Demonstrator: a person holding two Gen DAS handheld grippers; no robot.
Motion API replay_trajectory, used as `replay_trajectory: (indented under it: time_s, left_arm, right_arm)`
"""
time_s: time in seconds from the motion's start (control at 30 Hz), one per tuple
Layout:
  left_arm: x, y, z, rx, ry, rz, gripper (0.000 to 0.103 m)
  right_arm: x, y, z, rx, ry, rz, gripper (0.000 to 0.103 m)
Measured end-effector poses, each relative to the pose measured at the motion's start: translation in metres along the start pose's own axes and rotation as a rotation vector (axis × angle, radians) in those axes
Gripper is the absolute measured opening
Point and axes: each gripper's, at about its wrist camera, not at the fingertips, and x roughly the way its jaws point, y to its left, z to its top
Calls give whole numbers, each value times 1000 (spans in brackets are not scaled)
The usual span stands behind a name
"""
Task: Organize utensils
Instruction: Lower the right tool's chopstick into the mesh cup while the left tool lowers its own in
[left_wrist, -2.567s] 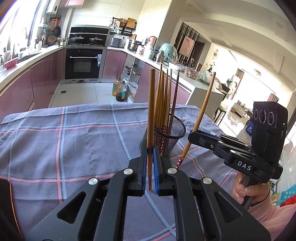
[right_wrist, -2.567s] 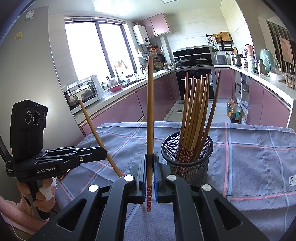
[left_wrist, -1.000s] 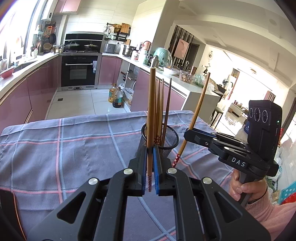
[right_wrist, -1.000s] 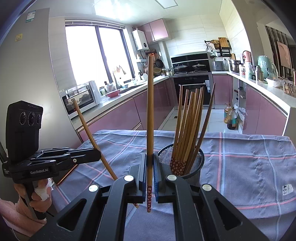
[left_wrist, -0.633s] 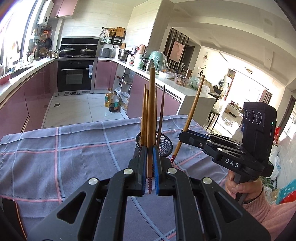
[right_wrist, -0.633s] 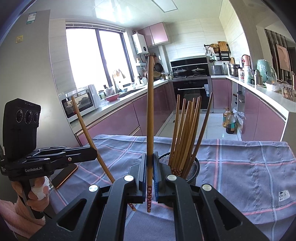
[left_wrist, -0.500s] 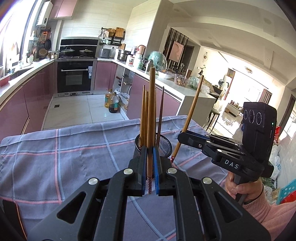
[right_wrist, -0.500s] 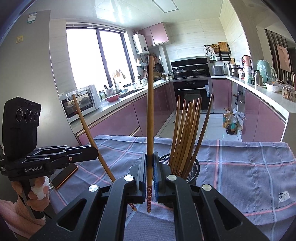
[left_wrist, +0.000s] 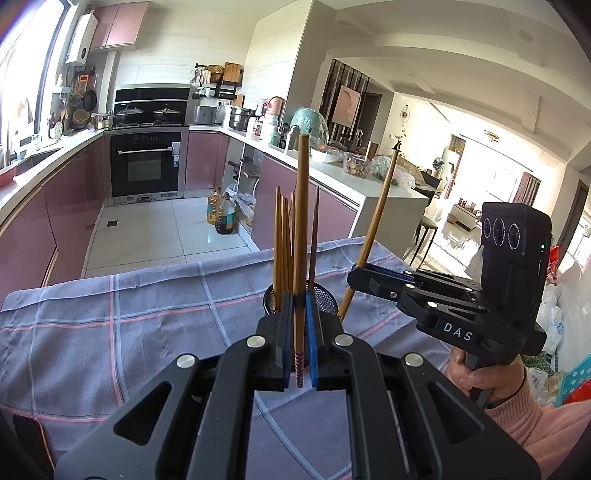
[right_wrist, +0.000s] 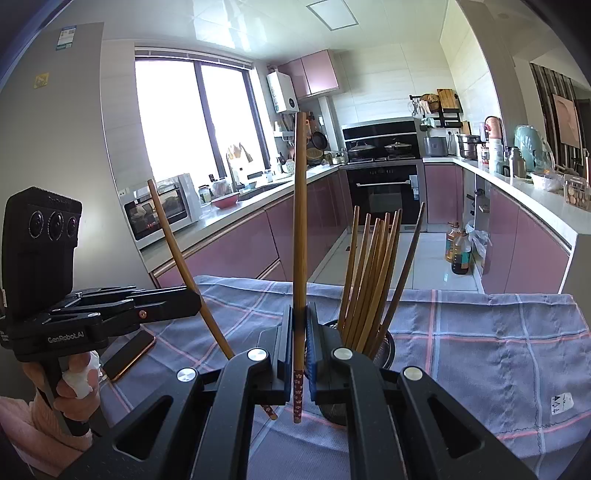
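Note:
My left gripper (left_wrist: 300, 301) is shut on a wooden chopstick (left_wrist: 301, 221) that stands upright, patterned end down. Right behind it is a black mesh holder (left_wrist: 327, 299) with several chopsticks (left_wrist: 280, 240) in it. My right gripper (left_wrist: 354, 275) is off to the right, shut on a second chopstick (left_wrist: 380, 206) that leans. In the right wrist view, my right gripper (right_wrist: 299, 310) clamps its upright chopstick (right_wrist: 300, 203). The holder (right_wrist: 384, 350) stands just beyond on the right, partly hidden by the jaws. My left gripper (right_wrist: 195, 299) with its tilted chopstick (right_wrist: 177, 254) is at the left.
A grey-blue checked tablecloth (right_wrist: 480, 332) covers the table. A phone (right_wrist: 129, 350) lies on it near the left edge. A hand (left_wrist: 476, 376) in a pink sleeve holds the right gripper's handle. Kitchen counters and an oven lie beyond the table's far edge.
Both grippers have risen a little with their chopsticks. The holder now sits lower in both views, and behind the left gripper's jaws. Both grips are unchanged.

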Motion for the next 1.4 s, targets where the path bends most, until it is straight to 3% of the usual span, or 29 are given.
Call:
replay_trajectory:
  time_s: [1.4]
  left_arm:
    - [-5,-6,20,33,-84,-14,7]
  right_arm:
    - [-7,-1,23,-40,-67,-4,6]
